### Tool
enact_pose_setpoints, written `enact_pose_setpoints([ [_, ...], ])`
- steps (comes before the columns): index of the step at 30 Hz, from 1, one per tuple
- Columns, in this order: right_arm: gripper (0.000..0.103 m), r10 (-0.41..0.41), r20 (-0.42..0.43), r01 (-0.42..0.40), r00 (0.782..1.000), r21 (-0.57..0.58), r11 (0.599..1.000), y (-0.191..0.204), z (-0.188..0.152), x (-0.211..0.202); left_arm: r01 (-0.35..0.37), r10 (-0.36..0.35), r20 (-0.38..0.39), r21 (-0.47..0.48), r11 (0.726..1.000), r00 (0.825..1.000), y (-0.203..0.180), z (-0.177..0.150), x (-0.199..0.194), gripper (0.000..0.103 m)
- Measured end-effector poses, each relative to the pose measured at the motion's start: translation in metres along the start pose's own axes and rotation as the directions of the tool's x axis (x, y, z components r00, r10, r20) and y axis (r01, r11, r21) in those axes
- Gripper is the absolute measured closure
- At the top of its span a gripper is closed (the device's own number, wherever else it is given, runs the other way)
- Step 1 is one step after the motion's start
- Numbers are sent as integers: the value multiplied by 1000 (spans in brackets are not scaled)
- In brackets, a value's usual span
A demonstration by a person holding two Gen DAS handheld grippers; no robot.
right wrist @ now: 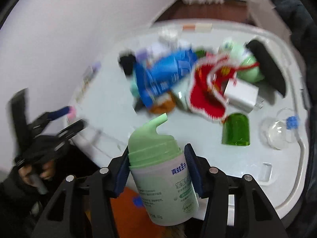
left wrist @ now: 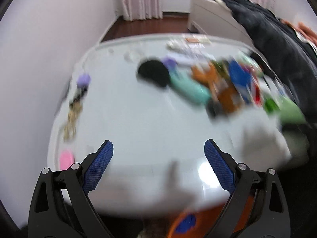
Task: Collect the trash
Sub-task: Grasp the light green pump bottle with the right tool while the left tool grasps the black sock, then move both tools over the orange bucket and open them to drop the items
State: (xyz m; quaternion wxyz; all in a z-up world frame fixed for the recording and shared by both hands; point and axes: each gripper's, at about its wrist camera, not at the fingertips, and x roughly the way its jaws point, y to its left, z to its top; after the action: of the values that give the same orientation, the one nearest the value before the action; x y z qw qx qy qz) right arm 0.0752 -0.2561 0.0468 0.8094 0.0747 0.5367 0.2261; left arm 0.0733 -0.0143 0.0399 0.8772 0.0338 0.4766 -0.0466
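The only lettering I can make out stands on the pump bottle (right wrist: 164, 186), the white one with the pale green top. Near its shoulder, blue characters read 青蛙王子. Below them come larger green characters, cut off by the pad (right wrist: 193, 170) in front. Lower down there is a round green seal and several lines of small print, too blurred to read. Everything printed on the packets (right wrist: 164, 75) across the table (right wrist: 111, 107) is smeared.

We see white curtains (left wrist: 142, 0) above a dark wooden floor (left wrist: 146, 27), beside a pale wall (left wrist: 49, 39).
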Motion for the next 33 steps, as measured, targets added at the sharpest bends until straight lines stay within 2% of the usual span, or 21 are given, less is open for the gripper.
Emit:
enact_pose_setpoints([
  [4,51,-62,147,64,987,-5,998,15,-6,-9,-43,44,20,-36,998,999,1,52,38,12],
  [7,51,-52,164,56,985,-25,998,16,-3,-12,-60,60,13,-28,998,998,-1,78,70,12],
  [9,51,-77,176,89,981,-61,994,22,1,-10,-73,73,-2,-33,997,997,0,89,93,12],
  [13,51,-61,147,70,987,-59,996,23,8,5,-85,81,-51,-77,993,995,8,100,130,12],
  [14,51,-55,140,63,989,-51,997,26,8,8,-61,56,-42,-119,991,998,15,100,134,13],
  [15,51,-49,136,56,990,-46,997,25,8,7,-46,39,-49,-157,987,998,22,100,137,22],
  [16,51,-43,137,50,990,-45,998,26,9,8,-63,58,-30,-171,983,998,26,100,135,38],
  [17,51,-42,140,49,989,-49,998,28,9,8,-106,103,-23,-162,981,994,27,99,134,49],
  [19,51,-46,150,56,988,-64,996,32,10,7,-104,104,-7,-142,984,995,30,96,129,64],
  [21,51,-48,152,58,987,-66,996,34,10,9,-72,73,1,-133,988,997,33,89,119,69],
  [22,51,-53,155,63,987,-63,996,34,10,9,-77,79,10,-128,989,997,33,85,109,69],
  [24,51,-73,164,84,984,-62,995,35,7,6,-66,72,49,-104,992,996,29,77,78,69],
  [28,51,-119,195,130,973,-43,991,33,1,-4,-2,6,118,-34,999,993,11,54,-4,69],
  [30,51,-136,206,144,969,-26,989,35,-7,-13,18,-21,148,23,1000,989,-2,32,-47,69],
  [33,51,-90,186,92,978,-2,996,50,-33,-29,59,-68,138,68,996,988,-14,-5,-88,68],
])
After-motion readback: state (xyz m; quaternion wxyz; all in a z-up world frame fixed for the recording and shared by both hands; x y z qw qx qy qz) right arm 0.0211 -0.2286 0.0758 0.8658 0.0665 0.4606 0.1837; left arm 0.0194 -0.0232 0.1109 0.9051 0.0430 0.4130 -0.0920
